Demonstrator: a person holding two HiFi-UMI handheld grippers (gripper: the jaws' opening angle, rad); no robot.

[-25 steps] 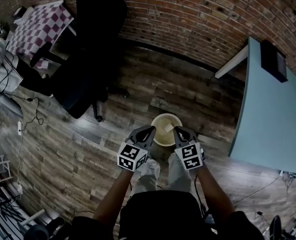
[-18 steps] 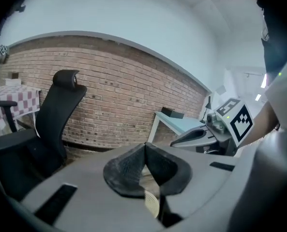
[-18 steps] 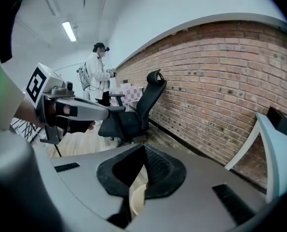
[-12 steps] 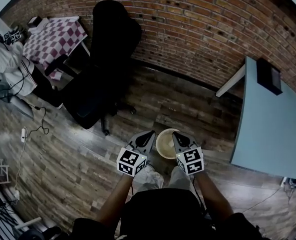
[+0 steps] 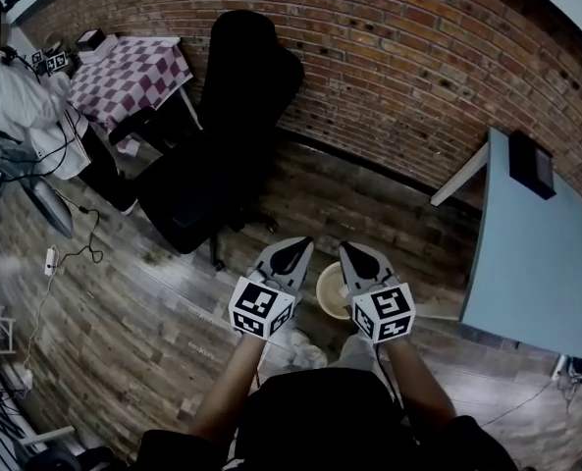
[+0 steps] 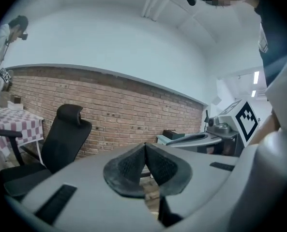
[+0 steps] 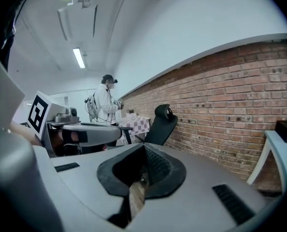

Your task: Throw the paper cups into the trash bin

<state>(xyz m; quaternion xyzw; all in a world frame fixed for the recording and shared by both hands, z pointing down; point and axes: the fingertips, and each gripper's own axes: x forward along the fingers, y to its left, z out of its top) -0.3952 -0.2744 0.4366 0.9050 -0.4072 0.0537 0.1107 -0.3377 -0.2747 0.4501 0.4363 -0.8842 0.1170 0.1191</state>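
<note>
Both grippers are held up side by side in front of the person's body. The left gripper (image 5: 292, 254) has its jaws pressed together with nothing between them, as the left gripper view (image 6: 144, 151) also shows. My right gripper (image 5: 354, 256) is likewise shut and empty, as its own view (image 7: 144, 154) confirms. The pale round trash bin (image 5: 328, 292) stands on the wooden floor below, showing only in the gap between the two grippers. No paper cup shows in any view. Both gripper views look out level at the brick wall.
A black office chair (image 5: 227, 135) stands left of the bin by the brick wall (image 5: 398, 57). A light blue table (image 5: 536, 253) with a dark box is at the right. At far left are a checkered table (image 5: 133, 72), a person in white (image 5: 16, 106) and floor cables.
Both grippers have risen and tipped up towards level, still shut. The bin looks smaller and is now more covered by them. The head view has tilted up, showing more wall.
</note>
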